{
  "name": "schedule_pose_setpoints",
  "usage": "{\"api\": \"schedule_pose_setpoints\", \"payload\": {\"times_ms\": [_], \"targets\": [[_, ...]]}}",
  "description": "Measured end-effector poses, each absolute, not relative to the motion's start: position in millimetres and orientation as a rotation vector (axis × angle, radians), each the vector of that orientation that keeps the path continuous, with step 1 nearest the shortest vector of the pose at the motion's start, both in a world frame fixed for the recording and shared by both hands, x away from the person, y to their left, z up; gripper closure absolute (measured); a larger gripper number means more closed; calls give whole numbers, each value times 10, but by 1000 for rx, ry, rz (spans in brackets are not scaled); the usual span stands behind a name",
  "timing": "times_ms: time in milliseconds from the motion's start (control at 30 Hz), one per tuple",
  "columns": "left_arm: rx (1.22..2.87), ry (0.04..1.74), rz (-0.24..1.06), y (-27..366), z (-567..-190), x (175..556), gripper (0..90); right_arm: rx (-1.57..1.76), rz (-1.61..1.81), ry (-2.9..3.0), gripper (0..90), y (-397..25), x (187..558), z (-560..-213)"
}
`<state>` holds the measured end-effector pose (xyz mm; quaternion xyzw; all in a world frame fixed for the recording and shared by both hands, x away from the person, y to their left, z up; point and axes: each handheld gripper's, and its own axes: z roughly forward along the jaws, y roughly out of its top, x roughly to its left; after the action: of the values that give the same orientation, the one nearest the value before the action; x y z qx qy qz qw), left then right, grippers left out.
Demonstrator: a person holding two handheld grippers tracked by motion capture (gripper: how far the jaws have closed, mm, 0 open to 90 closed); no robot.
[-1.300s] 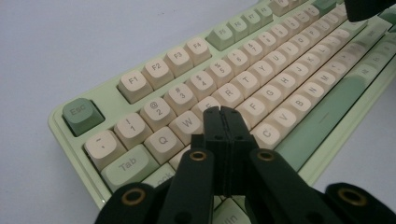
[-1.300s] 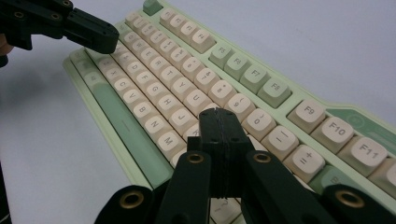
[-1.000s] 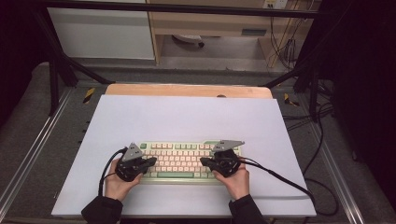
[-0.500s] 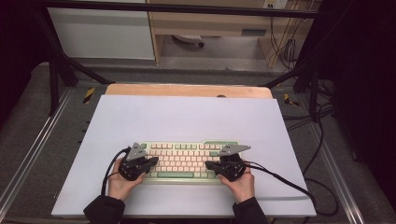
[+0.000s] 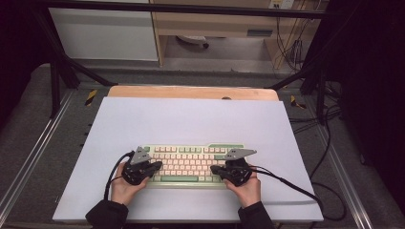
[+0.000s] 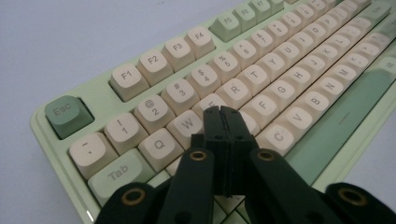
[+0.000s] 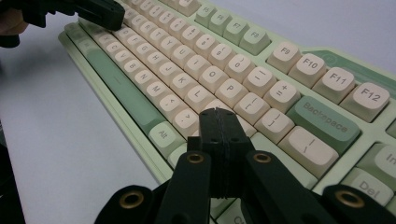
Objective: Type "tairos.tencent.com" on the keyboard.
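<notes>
A pale green keyboard with cream keys lies near the front of the white mat. My left gripper rests over its left end and my right gripper over its right half, each held by a hand. In the left gripper view the keyboard runs off to the upper right, and the left gripper is shut with nothing in it, its tip just over the letter keys below W and E. In the right gripper view the right gripper is shut and empty above the keys right of L, on the keyboard.
The white mat covers a wooden table. Black cables trail from the right gripper across the mat's right side, and another loops at the left. Metal rails flank the table. The left gripper appears at the top left of the right gripper view.
The right gripper has drifted slightly to the right and toward the person over the keyboard. The left gripper has barely moved.
</notes>
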<state>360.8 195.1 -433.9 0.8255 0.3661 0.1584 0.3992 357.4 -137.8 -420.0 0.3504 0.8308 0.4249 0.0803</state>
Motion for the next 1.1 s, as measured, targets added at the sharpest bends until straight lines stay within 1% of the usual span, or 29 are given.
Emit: {"api": "schedule_pose_setpoints", "payload": {"times_ms": [767,1100], "targets": [[2050,924,390,2080,-4246,3531,898,1055,1301,2486,900,-1353,3578,-4199],[2052,917,386,2104,-4227,3514,897,1034,1296,2502,900,-1248,3603,-4172]]}}
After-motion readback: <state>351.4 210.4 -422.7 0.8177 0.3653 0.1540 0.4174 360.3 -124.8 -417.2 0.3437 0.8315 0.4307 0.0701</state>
